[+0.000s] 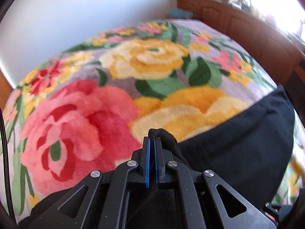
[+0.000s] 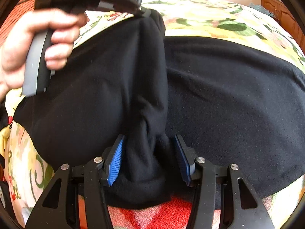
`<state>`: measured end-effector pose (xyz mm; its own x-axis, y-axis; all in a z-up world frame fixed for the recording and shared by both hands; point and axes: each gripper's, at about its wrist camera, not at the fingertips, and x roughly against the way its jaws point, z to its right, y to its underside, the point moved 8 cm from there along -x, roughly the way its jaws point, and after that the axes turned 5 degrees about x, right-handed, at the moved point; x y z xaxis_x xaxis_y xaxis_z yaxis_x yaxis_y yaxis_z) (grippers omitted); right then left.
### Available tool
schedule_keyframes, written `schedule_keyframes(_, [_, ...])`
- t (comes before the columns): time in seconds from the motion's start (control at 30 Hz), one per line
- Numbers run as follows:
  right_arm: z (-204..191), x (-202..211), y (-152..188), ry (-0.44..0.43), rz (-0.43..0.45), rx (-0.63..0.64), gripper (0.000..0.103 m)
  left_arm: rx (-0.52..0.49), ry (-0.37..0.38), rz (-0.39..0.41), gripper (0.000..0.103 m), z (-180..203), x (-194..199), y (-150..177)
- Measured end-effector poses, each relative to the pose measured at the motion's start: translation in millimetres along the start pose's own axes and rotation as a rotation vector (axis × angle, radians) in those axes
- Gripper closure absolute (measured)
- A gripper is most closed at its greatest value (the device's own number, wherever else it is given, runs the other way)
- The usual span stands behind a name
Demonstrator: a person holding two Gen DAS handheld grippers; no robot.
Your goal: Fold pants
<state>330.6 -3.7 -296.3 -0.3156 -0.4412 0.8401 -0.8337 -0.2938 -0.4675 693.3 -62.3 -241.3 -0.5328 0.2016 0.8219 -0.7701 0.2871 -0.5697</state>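
Note:
Black pants (image 1: 238,143) lie on a floral blanket (image 1: 80,114) spread over a bed. My left gripper (image 1: 152,138) is shut on a corner of the black cloth, which bulges out past its tips. In the right wrist view the pants (image 2: 228,95) fill the middle, with one layer raised on the left. There a hand (image 2: 38,43) holds the left gripper (image 2: 146,12), which pinches the top corner of that layer. My right gripper (image 2: 149,136) stands half wide around a thick bunched fold of the pants, and both blue pads (image 2: 116,158) press on it.
A wooden cabinet (image 1: 247,30) with clutter on top runs along the bed's far right side. A white wall (image 1: 76,9) stands behind the bed. The blanket (image 2: 219,17) stretches beyond the pants, and red pattern (image 2: 162,213) shows under the right gripper.

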Motion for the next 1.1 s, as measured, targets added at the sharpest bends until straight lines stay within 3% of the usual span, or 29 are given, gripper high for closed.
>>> schedule_keyframes(0.07, [-1.0, -1.2, 1.0, -0.003, -0.009, 0.005, 0.052, -0.023, 0.007, -0.004, 0.095, 1.3, 2.0, 2.9])
schedule_keyframes(0.13, [-0.5, -2.6, 0.6, -0.009, -0.017, 0.004, 0.07, -0.019, 0.052, 0.004, 0.091, -2.9, 9.8, 3.3])
schedule_keyframes(0.17, [0.4, -2.7, -1.2, -0.014, -0.017, 0.0, 0.073, -0.01, 0.067, 0.015, 0.089, -9.4, 17.7, 5.2])
schedule_keyframes(0.23, [0.2, -1.4, -3.6, -0.034, -0.02, -0.005, 0.086, 0.009, 0.037, 0.037, 0.082, -29.1, 31.6, 10.4])
schedule_keyframes(0.43, [-2.2, 33.1, -8.3, -0.058, -0.038, 0.018, 0.097, 0.063, -0.064, 0.021, 0.08, -93.2, 60.1, 62.6])
schedule_keyframes(0.63, [-12.4, 43.0, 9.0, -0.022, -0.114, 0.044, 0.097, 0.116, -0.191, 0.012, 0.078, -150.3, 76.9, 113.1])
schedule_keyframes(0.77, [-16.1, 38.9, 17.2, -0.004, -0.098, 0.053, 0.096, 0.193, -0.29, 0.003, 0.077, -197.2, 89.4, 154.0])
schedule_keyframes(0.9, [-1.7, 39.2, 22.3, 0.034, -0.087, 0.055, 0.087, 0.224, -0.395, -0.021, 0.077, -233.3, 101.4, 194.4])
schedule_keyframes(1.03, [2.9, 37.7, 20.7, 0.042, -0.079, 0.05, 0.086, 0.306, -0.438, -0.034, 0.077, -264.9, 110.3, 227.7])
schedule_keyframes(1.1, [2.8, 38.9, 18.3, 0.048, -0.07, 0.056, 0.086, 0.309, -0.495, -0.053, 0.077, -277.4, 111.2, 242.8])
